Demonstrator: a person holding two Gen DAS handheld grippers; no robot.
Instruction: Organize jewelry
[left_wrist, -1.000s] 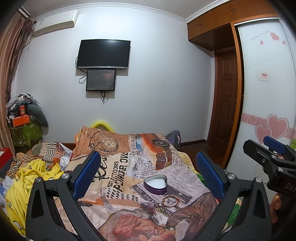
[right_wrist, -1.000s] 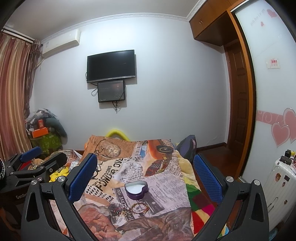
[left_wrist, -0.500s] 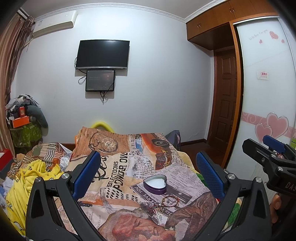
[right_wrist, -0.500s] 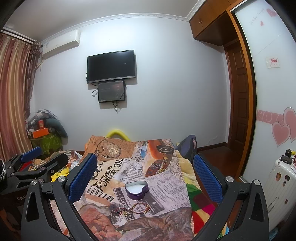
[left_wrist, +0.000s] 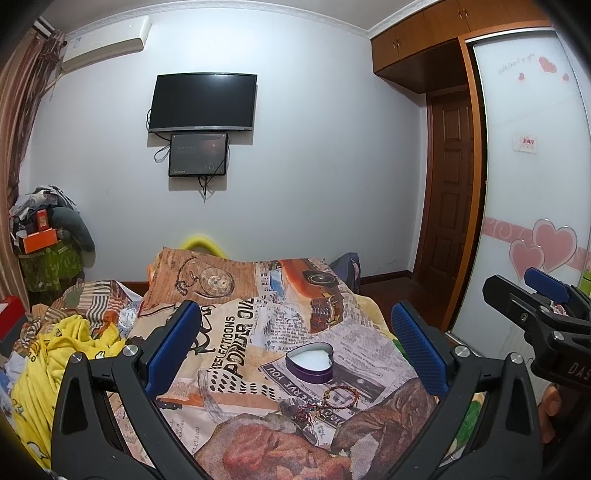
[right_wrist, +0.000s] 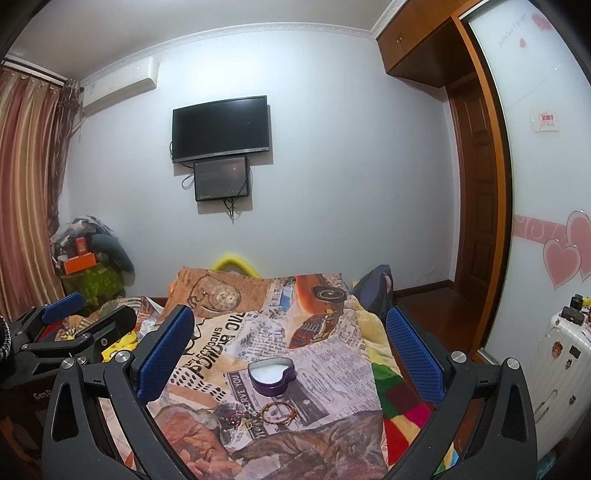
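A purple heart-shaped tin with a white lining lies open on the printed bed cover; it also shows in the right wrist view. A red and gold bracelet and a small tangle of jewelry lie just in front of it, seen too in the right wrist view. My left gripper is open and empty above them. My right gripper is open and empty, held to the right of the left one.
The bed cover has a newspaper print. Yellow clothes lie heaped at the left. A pile of boxes and bags stands by the curtain. A white suitcase stands at the right by the wardrobe door.
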